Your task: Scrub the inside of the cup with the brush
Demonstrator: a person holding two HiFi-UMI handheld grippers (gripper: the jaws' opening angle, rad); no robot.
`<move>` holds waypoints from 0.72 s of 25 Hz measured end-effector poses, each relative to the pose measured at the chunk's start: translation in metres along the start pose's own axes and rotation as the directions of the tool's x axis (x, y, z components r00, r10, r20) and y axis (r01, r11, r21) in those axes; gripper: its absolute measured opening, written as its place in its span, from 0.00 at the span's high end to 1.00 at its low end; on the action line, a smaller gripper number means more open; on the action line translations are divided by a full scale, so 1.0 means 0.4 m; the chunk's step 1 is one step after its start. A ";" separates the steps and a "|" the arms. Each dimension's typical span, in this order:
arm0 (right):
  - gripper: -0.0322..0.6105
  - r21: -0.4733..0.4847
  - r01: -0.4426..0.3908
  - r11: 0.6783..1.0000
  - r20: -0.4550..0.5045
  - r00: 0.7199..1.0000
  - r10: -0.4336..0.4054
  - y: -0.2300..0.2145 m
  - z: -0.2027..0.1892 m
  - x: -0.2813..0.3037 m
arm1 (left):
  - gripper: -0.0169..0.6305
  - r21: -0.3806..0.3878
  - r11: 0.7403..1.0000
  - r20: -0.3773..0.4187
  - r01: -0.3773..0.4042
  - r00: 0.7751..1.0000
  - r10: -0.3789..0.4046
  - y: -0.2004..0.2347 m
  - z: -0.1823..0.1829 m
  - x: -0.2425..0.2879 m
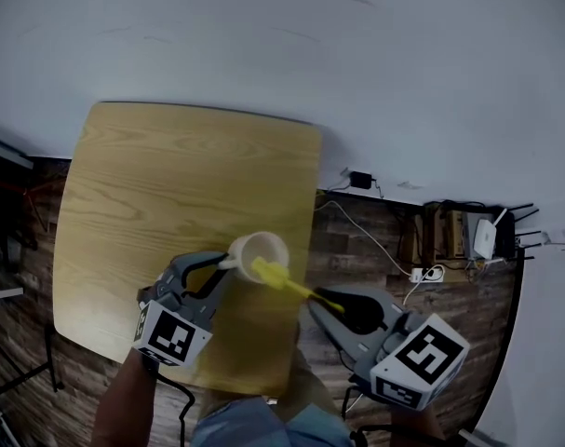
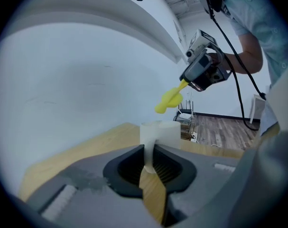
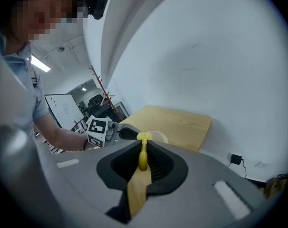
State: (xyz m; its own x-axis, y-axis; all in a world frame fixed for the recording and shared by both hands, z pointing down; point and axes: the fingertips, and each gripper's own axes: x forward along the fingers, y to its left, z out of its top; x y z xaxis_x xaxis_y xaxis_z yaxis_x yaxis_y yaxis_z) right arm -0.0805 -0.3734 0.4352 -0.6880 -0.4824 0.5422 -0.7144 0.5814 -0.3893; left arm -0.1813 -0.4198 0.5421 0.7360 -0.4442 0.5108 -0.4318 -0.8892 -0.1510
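Note:
A white cup (image 1: 259, 250) is held above the right part of the wooden table (image 1: 152, 194), its mouth turned toward the right gripper. My left gripper (image 1: 224, 270) is shut on the cup's handle (image 2: 148, 156); the cup's body (image 2: 161, 134) stands just past the jaws. My right gripper (image 1: 327, 307) is shut on the handle of a yellow brush (image 1: 280, 277). The brush head (image 1: 266, 270) sits at the cup's rim. In the right gripper view the brush (image 3: 143, 152) points at the cup (image 3: 155, 137). In the left gripper view the brush head (image 2: 168, 100) hangs just above the cup.
The table stands against a white wall (image 1: 356, 54). Right of it on the dark wood floor lie cables, a power strip (image 1: 426, 274) and a router (image 1: 487, 236). A person's forearm (image 1: 124, 408) holds the left gripper.

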 end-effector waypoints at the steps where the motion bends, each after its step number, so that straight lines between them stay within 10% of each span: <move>1: 0.89 0.000 0.006 1.000 0.009 1.000 -0.006 0.000 0.002 -0.005 | 0.87 -0.016 1.000 0.014 -0.001 1.000 0.002 0.004 0.003 0.003; 18: 0.89 -0.014 0.042 0.999 0.101 0.994 -0.040 0.011 0.022 -0.029 | 0.86 -0.227 0.974 0.079 0.015 0.997 0.003 0.005 -0.057 0.002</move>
State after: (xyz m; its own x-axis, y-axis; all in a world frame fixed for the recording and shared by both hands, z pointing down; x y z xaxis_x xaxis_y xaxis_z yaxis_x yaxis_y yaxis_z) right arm -0.0768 -0.3711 0.4206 -0.6682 -0.5687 0.4796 -0.7406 0.5697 -0.3563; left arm -0.1935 -0.4195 0.5613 0.7738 -0.4539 0.4418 -0.5275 -0.8480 0.0525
